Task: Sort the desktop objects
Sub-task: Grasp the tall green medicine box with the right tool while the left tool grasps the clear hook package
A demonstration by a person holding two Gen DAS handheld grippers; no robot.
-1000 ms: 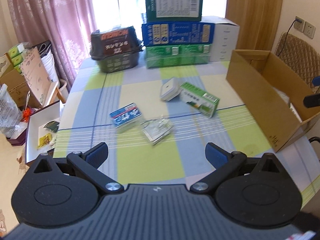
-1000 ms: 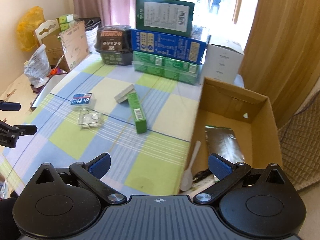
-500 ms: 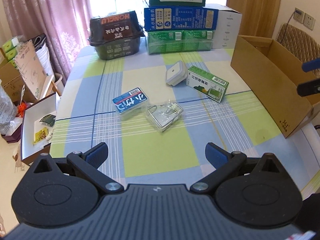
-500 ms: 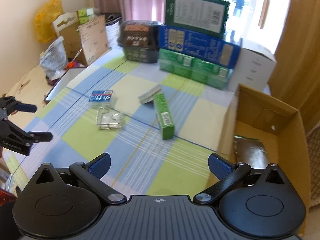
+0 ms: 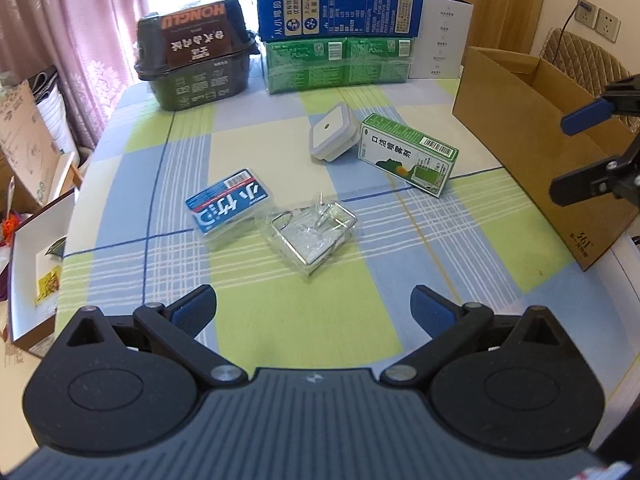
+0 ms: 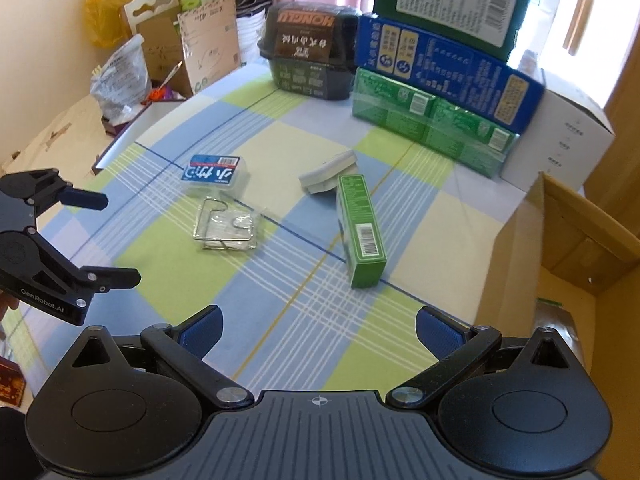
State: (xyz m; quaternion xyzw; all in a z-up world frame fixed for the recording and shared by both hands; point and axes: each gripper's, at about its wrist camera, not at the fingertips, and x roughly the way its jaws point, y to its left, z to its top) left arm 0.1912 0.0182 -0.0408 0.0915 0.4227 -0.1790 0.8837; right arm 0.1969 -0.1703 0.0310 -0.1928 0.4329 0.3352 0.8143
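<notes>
The left wrist view looks forward and down over its own spread blue-padded left gripper [image 5: 313, 310] from the near edge of the checked blue, green and cream tablecloth [image 5: 320, 328], facing the stack of printed cartons [image 5: 338, 36] at the far end by the window. The right wrist view sits further right, beside the open brown cardboard box [image 6: 516, 248], angled leftward across the same cloth over the right gripper [image 6: 319, 330]. Both stand well back from the loose items. They share the blue-labelled clear plastic case [image 5: 230, 206] [image 6: 213, 172], the long green carton [image 5: 408, 154] [image 6: 360, 230], and each other's gripper at one edge [image 5: 586, 152] [image 6: 100, 236].
</notes>
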